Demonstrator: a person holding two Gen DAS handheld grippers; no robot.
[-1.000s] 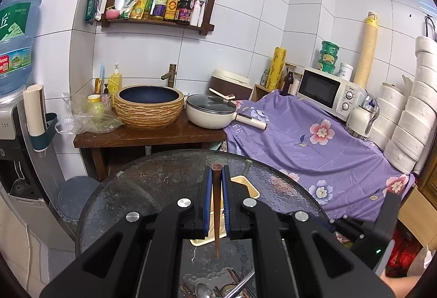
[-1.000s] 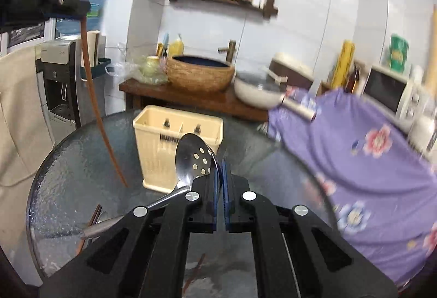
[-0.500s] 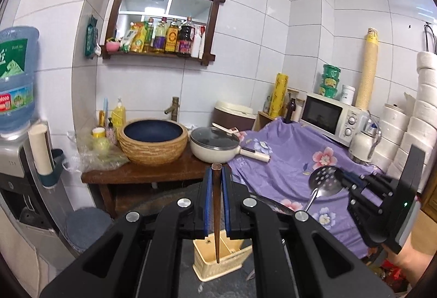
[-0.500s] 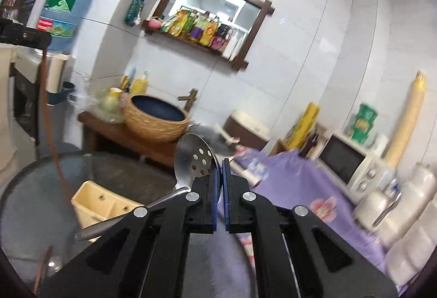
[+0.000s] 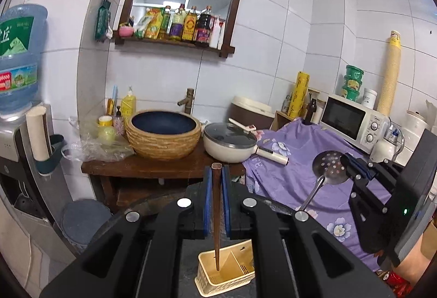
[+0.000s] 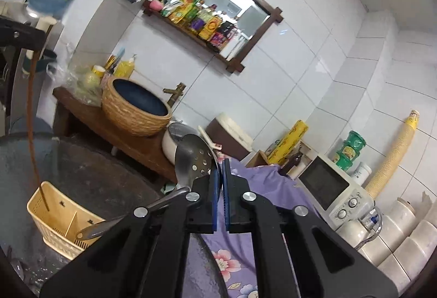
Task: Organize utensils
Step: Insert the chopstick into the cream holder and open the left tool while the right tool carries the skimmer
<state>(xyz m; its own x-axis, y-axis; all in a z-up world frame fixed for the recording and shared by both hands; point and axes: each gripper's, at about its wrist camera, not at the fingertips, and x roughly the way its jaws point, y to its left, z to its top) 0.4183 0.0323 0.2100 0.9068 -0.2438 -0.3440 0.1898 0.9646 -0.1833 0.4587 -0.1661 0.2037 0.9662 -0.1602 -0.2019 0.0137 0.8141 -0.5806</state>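
Observation:
My left gripper (image 5: pixel 215 177) is shut on the top of a brown chopstick (image 5: pixel 216 218) that hangs straight down. Its tip dips into one end compartment of the beige utensil basket (image 5: pixel 210 281). My right gripper (image 6: pixel 220 169) is shut on the rim of a steel slotted spoon (image 6: pixel 192 158), whose handle slants down left over the basket (image 6: pixel 54 227). The right wrist view also shows the chopstick (image 6: pixel 32 120) hanging from the left gripper (image 6: pixel 38 37). In the left wrist view the right gripper (image 5: pixel 355 168) holds the slotted spoon (image 5: pixel 329 167) off to the right, above the purple cloth.
The basket stands on a round dark glass table (image 6: pixel 95 169). Behind it a wooden stand (image 5: pixel 153 168) carries a woven basin (image 5: pixel 164 134) and a lidded white pan (image 5: pixel 230 143). A purple floral cloth (image 5: pixel 295 161) with a microwave (image 5: pixel 352 120) lies right; a water dispenser (image 5: pixel 16 57) stands left.
Both grippers have risen, so the table sank low in both views. The right gripper rolled and lifted the spoon. The chopstick now hangs with its tip in the basket.

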